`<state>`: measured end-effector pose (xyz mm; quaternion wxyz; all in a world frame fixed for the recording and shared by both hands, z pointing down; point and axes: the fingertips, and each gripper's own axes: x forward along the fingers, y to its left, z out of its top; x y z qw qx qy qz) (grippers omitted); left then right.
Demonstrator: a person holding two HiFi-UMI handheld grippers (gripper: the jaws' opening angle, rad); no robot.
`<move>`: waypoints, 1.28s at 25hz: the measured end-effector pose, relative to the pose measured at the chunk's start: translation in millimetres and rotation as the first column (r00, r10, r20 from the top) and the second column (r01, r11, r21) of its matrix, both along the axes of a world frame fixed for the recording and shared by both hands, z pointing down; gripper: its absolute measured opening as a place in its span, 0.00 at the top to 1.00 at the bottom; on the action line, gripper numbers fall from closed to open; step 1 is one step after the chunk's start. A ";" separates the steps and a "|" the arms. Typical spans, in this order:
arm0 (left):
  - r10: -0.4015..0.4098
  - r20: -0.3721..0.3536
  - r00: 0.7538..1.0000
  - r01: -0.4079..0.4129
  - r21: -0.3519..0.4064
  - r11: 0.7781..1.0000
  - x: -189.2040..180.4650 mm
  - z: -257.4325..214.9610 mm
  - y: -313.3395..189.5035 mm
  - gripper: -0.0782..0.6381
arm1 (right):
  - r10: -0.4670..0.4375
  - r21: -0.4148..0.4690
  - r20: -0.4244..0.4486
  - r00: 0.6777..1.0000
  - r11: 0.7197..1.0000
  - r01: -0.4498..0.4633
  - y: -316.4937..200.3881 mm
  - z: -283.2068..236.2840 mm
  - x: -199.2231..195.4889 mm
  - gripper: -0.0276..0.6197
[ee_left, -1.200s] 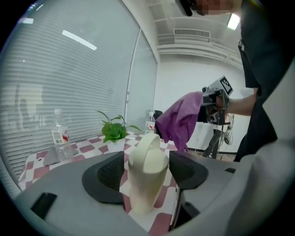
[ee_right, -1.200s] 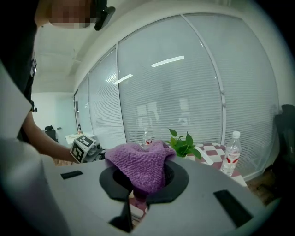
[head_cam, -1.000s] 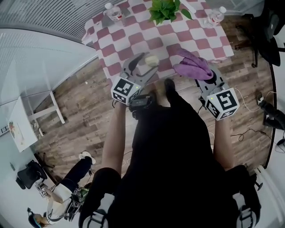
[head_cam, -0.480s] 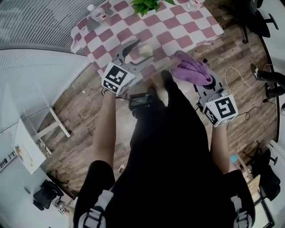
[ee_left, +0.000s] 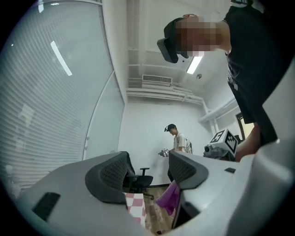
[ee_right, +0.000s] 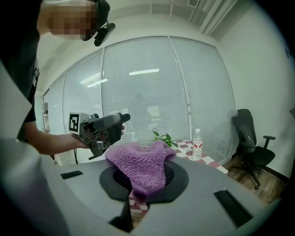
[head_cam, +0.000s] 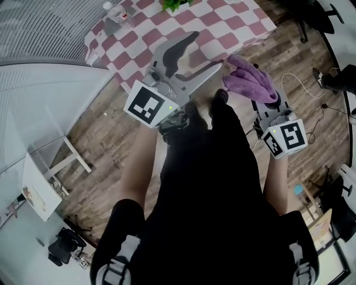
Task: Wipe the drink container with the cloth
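My left gripper [head_cam: 192, 55] is raised high above the edge of the checkered table [head_cam: 222, 28], pointing about level. In the left gripper view [ee_left: 147, 173] its jaws stand apart with nothing between them. No pale container shows at the jaws in any view. My right gripper [head_cam: 250, 89] is shut on the purple cloth [head_cam: 248, 82], held off the table's near right corner. In the right gripper view the cloth [ee_right: 140, 163] drapes over the closed jaws, with the left gripper [ee_right: 115, 123] to their left. The cloth [ee_left: 168, 199] also shows in the left gripper view.
A water bottle [head_cam: 114, 12] and a potted plant [head_cam: 175, 4] stand at the table's far side; the bottle [ee_right: 197, 144] and plant [ee_right: 161, 137] also show in the right gripper view. An office chair [ee_right: 251, 138] stands at the right. Another person [ee_left: 179, 139] stands by the far wall.
The left gripper has risen well above the table and tipped up. The pale thing seen at its jaws earlier is out of sight. The right gripper has shifted a little with the cloth.
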<state>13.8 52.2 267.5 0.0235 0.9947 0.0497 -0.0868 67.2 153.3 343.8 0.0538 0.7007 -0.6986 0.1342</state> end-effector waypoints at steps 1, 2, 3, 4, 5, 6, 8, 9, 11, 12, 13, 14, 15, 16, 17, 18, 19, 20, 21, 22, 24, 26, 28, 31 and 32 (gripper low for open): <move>0.016 -0.020 1.000 -0.016 -0.007 1.000 3.8 -12.0 7.2 0.46 | -0.005 0.007 -0.005 1.000 1.000 0.005 -0.3 -3.8 -0.4 0.88; 0.033 -0.031 0.999 -0.033 -0.009 0.999 6.2 -22.3 15.0 0.46 | -0.011 0.015 -0.011 1.000 1.000 0.011 -0.6 -8.3 -0.8 0.88; 0.047 -0.031 0.998 -0.047 -0.004 0.999 7.0 -30.8 22.6 0.47 | -0.016 0.025 -0.016 1.000 1.000 0.016 -1.0 -13.7 -1.2 0.88; 0.055 -0.022 0.998 -0.055 0.006 0.998 6.4 -37.5 29.3 0.52 | -0.019 0.039 -0.020 1.000 0.999 0.020 -1.4 -19.9 -1.6 0.88; 0.056 -0.007 0.998 -0.055 0.018 0.998 4.4 -42.6 34.8 0.56 | -0.022 0.054 -0.022 1.000 0.998 0.023 -1.9 -26.5 -2.0 0.88; 0.052 0.011 0.999 -0.052 0.029 0.998 0.9 -46.3 39.1 0.59 | -0.023 0.071 -0.021 0.999 0.997 0.025 -2.4 -33.4 -2.6 0.88; 0.029 0.044 0.999 -0.030 0.038 0.999 -9.7 -50.7 43.2 0.70 | -0.030 0.106 -0.018 0.999 0.994 0.031 -3.0 -47.0 -4.7 0.88; 0.009 0.057 0.998 -0.011 0.036 0.999 -16.4 -51.8 42.7 0.72 | -0.035 0.123 -0.017 0.999 0.992 0.036 -3.3 -53.7 -6.2 0.88; -0.043 0.081 0.996 0.041 0.032 0.999 -31.3 -51.3 37.4 0.78 | -0.047 0.153 -0.019 0.999 0.987 0.049 -4.6 -66.0 -9.5 0.88; -0.072 0.094 0.993 0.069 0.032 0.997 -39.0 -49.8 33.4 0.79 | -0.054 0.165 -0.020 0.998 0.985 0.056 -6.0 -71.2 -11.2 0.88; -0.101 0.107 0.989 0.098 0.030 0.995 -47.0 -47.8 29.2 0.81 | -0.061 0.175 -0.021 0.998 0.983 0.064 -7.5 -75.7 -13.2 0.88; -0.128 0.117 0.985 0.125 0.028 0.992 -55.0 -45.8 25.0 0.81 | -0.069 0.183 -0.023 0.997 0.981 0.072 -9.1 -79.4 -15.5 0.88; -0.154 0.125 0.980 0.152 0.026 0.988 -62.9 -44.1 21.2 0.82 | -0.078 0.189 -0.025 0.997 0.979 0.082 -10.5 -82.5 -18.0 0.88; -0.179 0.132 0.975 0.177 0.027 0.984 -70.5 -42.3 17.6 0.82 | -0.087 0.194 -0.029 0.996 0.977 0.091 -11.7 -85.2 -20.5 0.88; -0.204 0.138 0.969 0.202 0.030 0.979 -77.9 -40.4 14.1 0.83 | -0.096 0.199 -0.031 0.995 0.975 0.101 -12.9 -87.9 -23.1 0.88; -0.227 0.146 0.963 0.225 0.033 0.974 -85.0 -38.1 10.6 0.83 | -0.105 0.205 -0.033 0.994 0.973 0.110 -14.2 -90.5 -25.5 0.88; -0.248 0.155 0.956 0.246 0.034 0.969 -91.6 -35.4 7.0 0.83 | -0.114 0.211 -0.033 0.993 0.970 0.118 -15.7 -93.0 -28.0 0.88; -0.268 0.164 0.949 0.266 0.034 0.963 -97.9 -32.4 3.2 0.84 | -0.123 0.217 -0.031 0.992 0.968 0.127 -17.5 -95.2 -30.4 0.88; -0.286 0.175 0.942 0.284 0.036 0.958 -103.8 -29.1 -0.3 0.84 | -0.130 0.222 -0.028 0.991 0.966 0.133 -19.4 -97.1 -32.7 0.88; -0.301 0.185 0.935 0.299 0.044 0.953 -109.4 -25.5 -3.4 0.84 | -0.136 0.227 -0.025 0.990 0.964 0.138 -21.3 -98.4 -34.9 0.88; -0.332 0.201 0.922 0.326 0.063 0.943 -119.1 -19.7 -8.4 0.84 | -0.147 0.231 -0.025 0.989 0.962 0.149 -25.0 -100.0 -39.1 0.88; -0.353 0.205 0.913 0.346 0.070 0.936 -125.9 -17.7 -12.2 0.84 | -0.158 0.230 -0.028 0.987 0.960 0.160 -28.7 -100.0 -42.3 0.88; -0.369 0.208 0.906 0.361 0.077 0.929 -131.4 -15.7 -14.9 0.84 | -0.164 0.225 -0.032 0.986 0.960 0.167 -30.8 -98.4 -44.2 0.88; -0.383 0.206 0.901 0.376 0.073 0.924 -134.9 -13.8 -17.1 0.84 | -0.182 0.213 -0.058 0.982 0.958 0.190 -31.7 -95.5 -47.6 0.88; -0.383 0.205 0.901 0.377 0.072 0.924 -134.9 -13.2 -16.9 0.84 | -0.190 0.207 -0.066 0.980 0.958 0.200 -32.0 -94.2 -49.1 0.88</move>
